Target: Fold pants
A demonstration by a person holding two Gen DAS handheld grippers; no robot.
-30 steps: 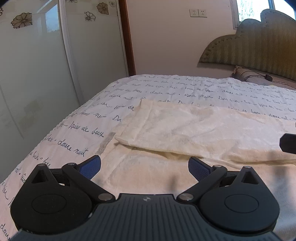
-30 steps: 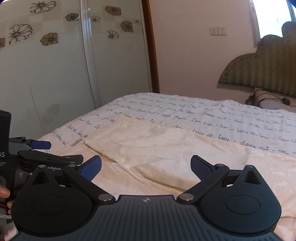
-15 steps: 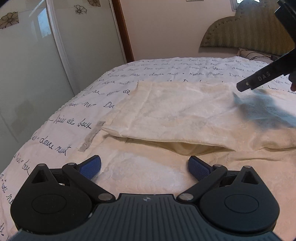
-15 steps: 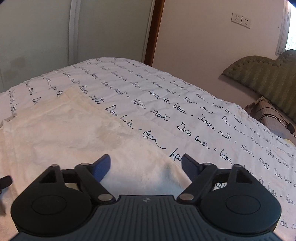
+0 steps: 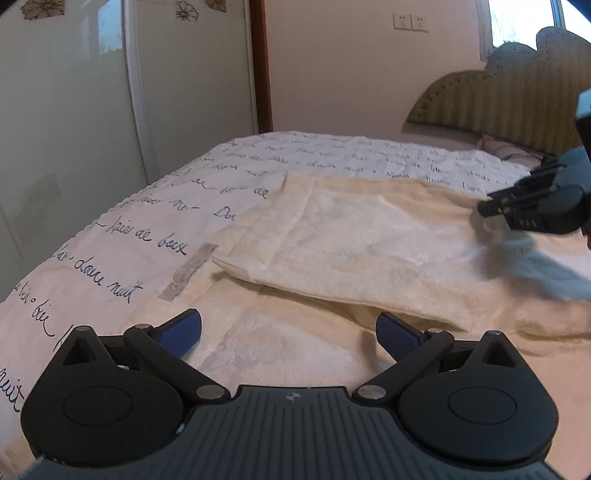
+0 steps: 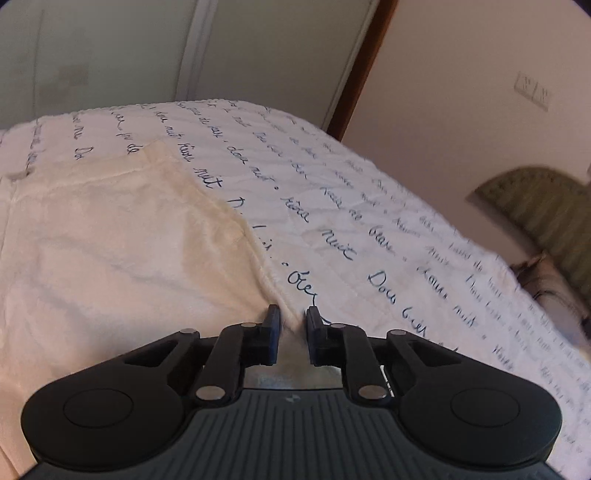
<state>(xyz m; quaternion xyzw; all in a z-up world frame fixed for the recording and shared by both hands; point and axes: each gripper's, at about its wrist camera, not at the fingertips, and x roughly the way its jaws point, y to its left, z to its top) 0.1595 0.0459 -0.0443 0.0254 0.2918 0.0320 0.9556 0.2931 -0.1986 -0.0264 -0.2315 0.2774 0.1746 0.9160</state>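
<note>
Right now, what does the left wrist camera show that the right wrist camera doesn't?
Only the left wrist view shows the left gripper, jaws wide open over the cream pants, a fabric label and a window. Only the right wrist view shows the right gripper pinching the pants' edge. Both show the pants, the script-printed bedspread, the headboard and wall sockets.

Cream pants (image 5: 369,254) flat on bed, one layer folded over, far edge pinched.

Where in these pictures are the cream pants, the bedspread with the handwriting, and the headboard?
pants (image 5: 362,236), left wrist view, middle of the folded-over leg.
bedspread (image 6: 369,221), right wrist view, bare printed part right of the pants.
headboard (image 5: 498,107), left wrist view, ribbed padded face.
</note>
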